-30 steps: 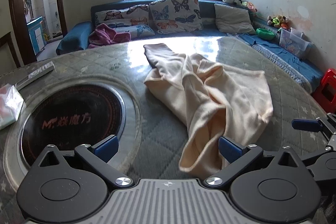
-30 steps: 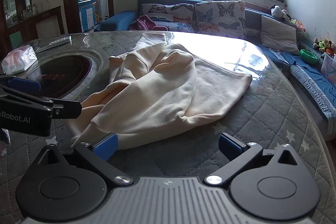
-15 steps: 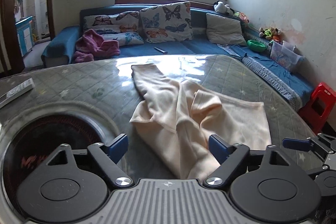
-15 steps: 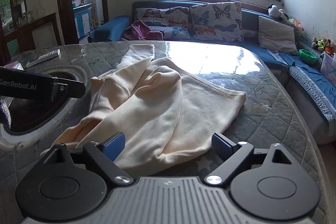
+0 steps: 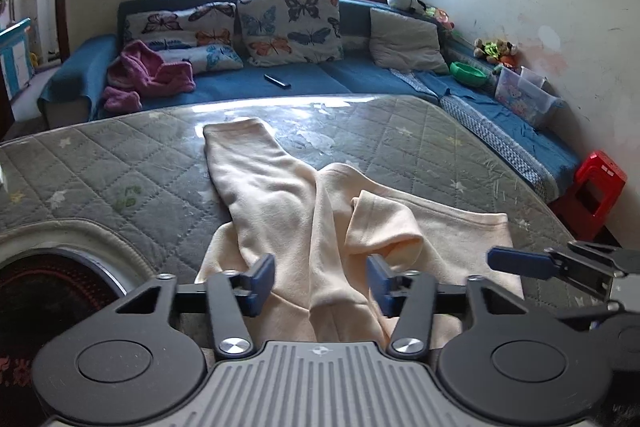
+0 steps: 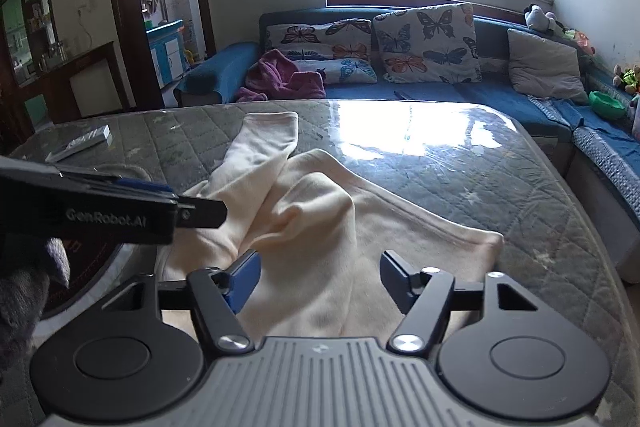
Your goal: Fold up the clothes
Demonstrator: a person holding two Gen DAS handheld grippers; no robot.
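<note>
Both grippers advanced over the cream garment (image 5: 304, 227), jaws closing, nothing pinched

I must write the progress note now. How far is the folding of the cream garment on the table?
Done: nothing is folded; the cream garment lies crumpled on the quilted table, one long part stretched toward the sofa. In hand: the left gripper and right gripper are closing over its near edge, pads not yet pressing. Left: grasp, spread flat, fold.

Two matching black handheld grippers

Left gripper (image 5: 321, 277) and right gripper (image 6: 319, 277): blue pads, silver screws, ribbed grey housing, "GenRobot.AI" lettering.
</note>
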